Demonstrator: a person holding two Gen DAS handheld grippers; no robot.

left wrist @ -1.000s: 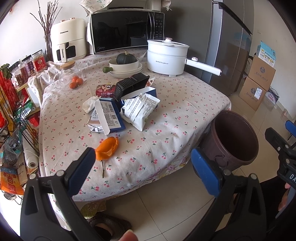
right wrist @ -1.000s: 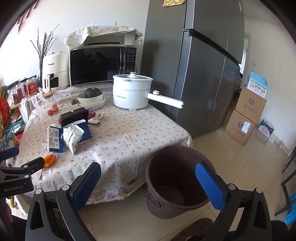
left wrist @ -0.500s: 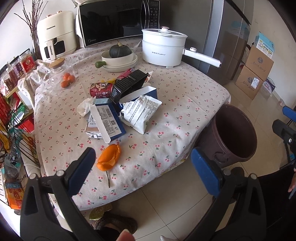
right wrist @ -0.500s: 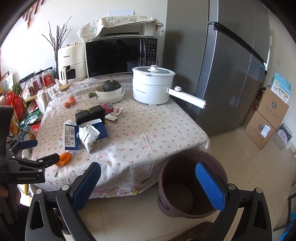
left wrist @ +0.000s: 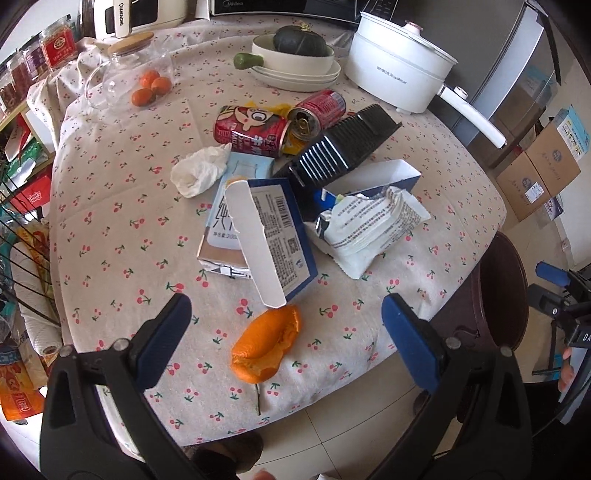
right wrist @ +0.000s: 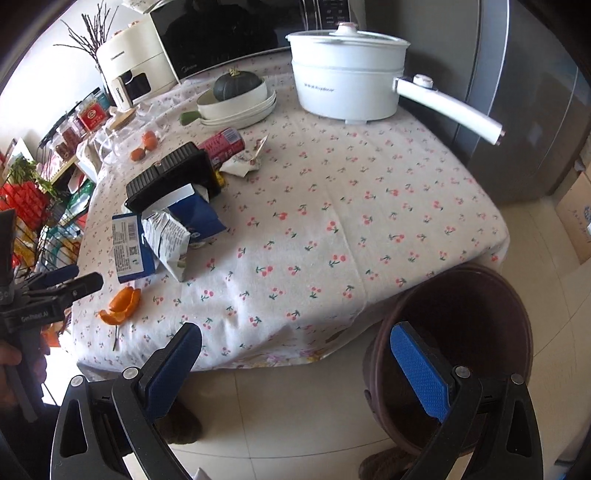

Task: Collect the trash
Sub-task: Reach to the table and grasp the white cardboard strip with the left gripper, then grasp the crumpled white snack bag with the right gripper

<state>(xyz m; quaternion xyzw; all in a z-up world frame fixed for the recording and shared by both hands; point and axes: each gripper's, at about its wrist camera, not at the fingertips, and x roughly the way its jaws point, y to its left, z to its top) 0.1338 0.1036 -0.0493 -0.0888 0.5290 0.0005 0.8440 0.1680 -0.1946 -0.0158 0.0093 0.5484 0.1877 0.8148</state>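
Cherry-print table (left wrist: 122,221) carries orange peel (left wrist: 266,343), cans, cartons, perhaps tissue.

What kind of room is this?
Most likely a home kitchen or dining corner: a fridge, a microwave and a cooking pot surround a cloth-covered table.

A matt cotton-like tablecloth printed with cherries (left wrist: 110,229) covered the table. On it lay two glossy red metal drink cans (left wrist: 251,133), a crumpled white paper tissue (left wrist: 199,170), a ribbed glossy black plastic tray (left wrist: 340,147), a crinkled white foil snack wrapper (left wrist: 369,225) and a blue-and-white printed cardboard box (left wrist: 277,236). Nearer lay dimpled orange peel (left wrist: 266,343). At far right stood a smooth white enamel-looking pot (right wrist: 347,85).
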